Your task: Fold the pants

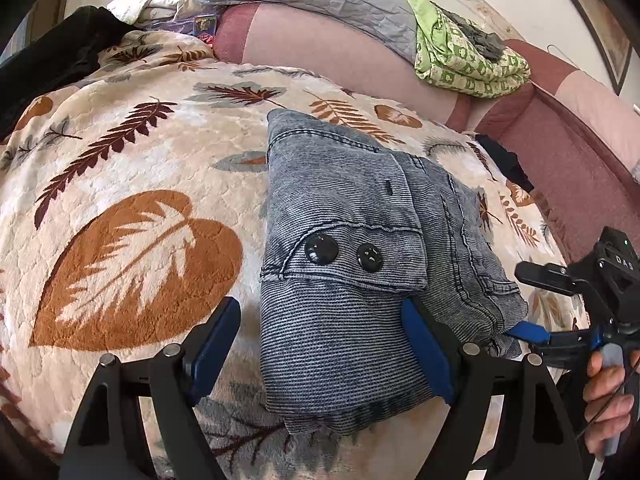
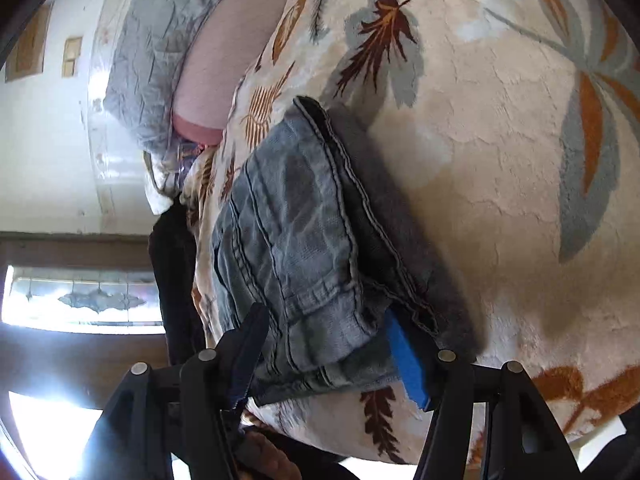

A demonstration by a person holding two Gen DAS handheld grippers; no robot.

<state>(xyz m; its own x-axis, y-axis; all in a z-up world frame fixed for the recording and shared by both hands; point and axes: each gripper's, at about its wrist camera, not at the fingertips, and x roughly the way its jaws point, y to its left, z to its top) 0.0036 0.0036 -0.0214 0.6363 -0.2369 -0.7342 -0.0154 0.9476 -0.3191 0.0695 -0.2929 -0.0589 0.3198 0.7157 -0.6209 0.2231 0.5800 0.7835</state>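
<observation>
Mostly done, judging by the bundle: lying already folded into a compact stack on the leaf-patterned blanket (image 1: 140, 152) of the bed, with the pants (image 1: 344, 240) showing several layers, a buttoned flap with two black buttons (image 1: 344, 254) sitting on top. Remaining, probably, only squaring the edges and letting go — no loose leg trailing anywhere in view. Running away from the left wrist camera toward the pink sofa (image 1: 320, 48), long axis pointing roughly straight ahead along the left gripper's fingers, near short edge closest to that camera. Hovering with the left gripper (image 1: 320, 352) spread wide, jaws straddling the near end of the stack, the right-hand blue pad touching the denim edge, the other pad standing clear over the blanket, nothing pinched. Coming in from the side with the right gripper (image 2: 332, 344), jaws also well apart, one blue pad tucked under a denim layer at the corner and the dark pad resting against the outside — bracketing the fold, not visibly clamping it. Sitting well apart on the sofa, a green patterned cloth (image 1: 460, 60).
</observation>
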